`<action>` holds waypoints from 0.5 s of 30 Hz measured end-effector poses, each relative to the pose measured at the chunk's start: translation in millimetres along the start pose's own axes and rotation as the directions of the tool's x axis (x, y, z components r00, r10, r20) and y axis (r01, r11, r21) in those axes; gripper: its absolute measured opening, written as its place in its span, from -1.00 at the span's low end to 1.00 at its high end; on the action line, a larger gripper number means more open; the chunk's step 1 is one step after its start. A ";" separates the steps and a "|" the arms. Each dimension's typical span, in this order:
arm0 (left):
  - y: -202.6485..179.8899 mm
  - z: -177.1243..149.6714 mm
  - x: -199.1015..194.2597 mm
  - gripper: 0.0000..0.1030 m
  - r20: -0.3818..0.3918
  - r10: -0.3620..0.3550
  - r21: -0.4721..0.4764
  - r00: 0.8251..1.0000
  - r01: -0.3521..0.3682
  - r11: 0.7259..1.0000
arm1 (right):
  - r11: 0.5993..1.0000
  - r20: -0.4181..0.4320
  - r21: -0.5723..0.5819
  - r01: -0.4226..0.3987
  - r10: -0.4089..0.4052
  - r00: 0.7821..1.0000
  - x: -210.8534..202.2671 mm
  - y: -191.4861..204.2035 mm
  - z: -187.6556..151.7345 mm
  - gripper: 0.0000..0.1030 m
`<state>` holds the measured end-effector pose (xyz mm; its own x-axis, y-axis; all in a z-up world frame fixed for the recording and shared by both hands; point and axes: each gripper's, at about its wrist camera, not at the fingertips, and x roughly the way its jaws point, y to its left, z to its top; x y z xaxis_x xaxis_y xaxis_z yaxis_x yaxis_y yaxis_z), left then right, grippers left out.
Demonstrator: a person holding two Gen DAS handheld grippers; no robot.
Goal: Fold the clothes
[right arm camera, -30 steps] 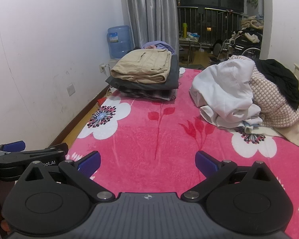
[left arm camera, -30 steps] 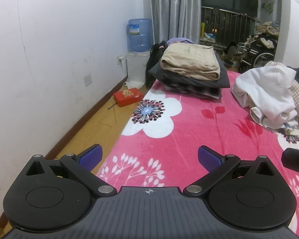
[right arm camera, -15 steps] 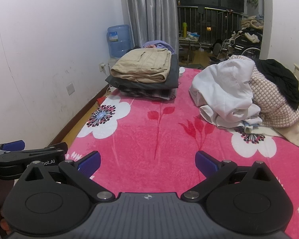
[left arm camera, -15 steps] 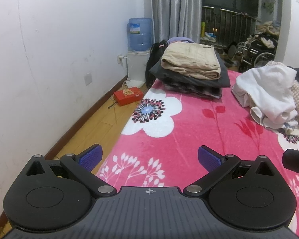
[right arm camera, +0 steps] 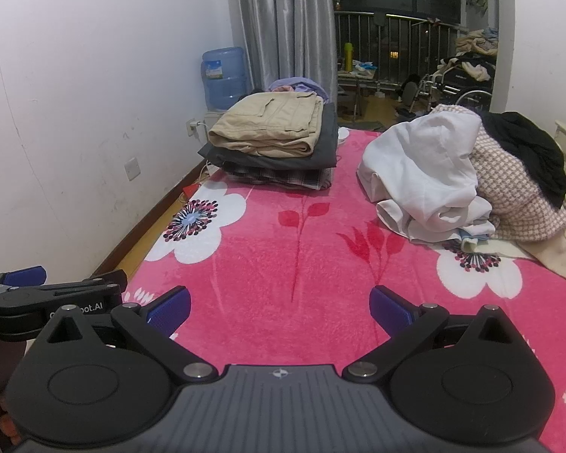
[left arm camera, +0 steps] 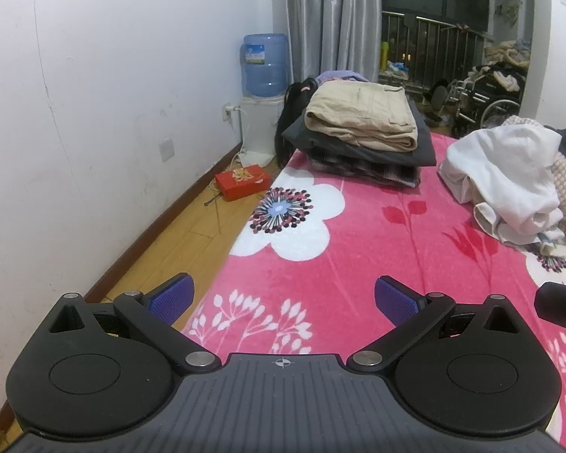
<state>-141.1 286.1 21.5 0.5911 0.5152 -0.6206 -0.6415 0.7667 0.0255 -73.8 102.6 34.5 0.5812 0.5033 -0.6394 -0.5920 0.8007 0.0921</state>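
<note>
- Both my left gripper (left arm camera: 281,296) and right gripper (right arm camera: 279,307) are spread wide, holding nothing.
- The unfolded heap (right arm camera: 430,185) lies right of the folded stack (right arm camera: 271,139), ahead and rightward; my right gripper looks nearer.

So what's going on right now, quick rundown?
Left gripper and right gripper open, empty, above the pink blanket. Unfolded pile untouched; folded stack at far end. Nothing in the way.
</note>
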 end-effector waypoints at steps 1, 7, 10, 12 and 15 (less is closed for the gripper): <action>-0.1 -0.1 -0.2 1.00 0.001 0.000 0.000 1.000 0.000 1.000 | 1.000 0.000 0.000 0.000 0.000 1.000 -0.2 0.1 -0.1 1.00; -0.2 -0.4 0.5 1.00 -0.004 0.001 0.001 1.000 -0.001 1.000 | 1.000 -0.001 0.003 -0.001 0.001 1.000 -0.9 -0.6 -0.6 1.00; -0.1 -0.1 0.7 1.00 -0.005 0.002 0.001 1.000 -0.002 1.000 | 1.000 -0.001 0.004 -0.001 0.001 1.000 -1.2 -0.7 -0.8 1.00; -0.2 -0.6 0.1 1.00 -0.004 0.003 0.001 1.000 -0.003 1.000 | 1.000 -0.001 0.004 -0.001 0.001 1.000 -1.5 -0.8 -1.0 1.00; -0.6 -1.2 -0.1 1.00 -0.004 0.004 0.001 1.000 -0.004 1.000 | 1.000 -0.001 0.004 -0.001 0.001 1.000 -1.6 -0.8 -1.2 1.00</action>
<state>-141.3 285.1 20.6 0.5870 0.5165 -0.6234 -0.6433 0.7651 0.0281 -74.9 100.7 34.6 0.5801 0.5034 -0.6403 -0.5900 0.8017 0.0957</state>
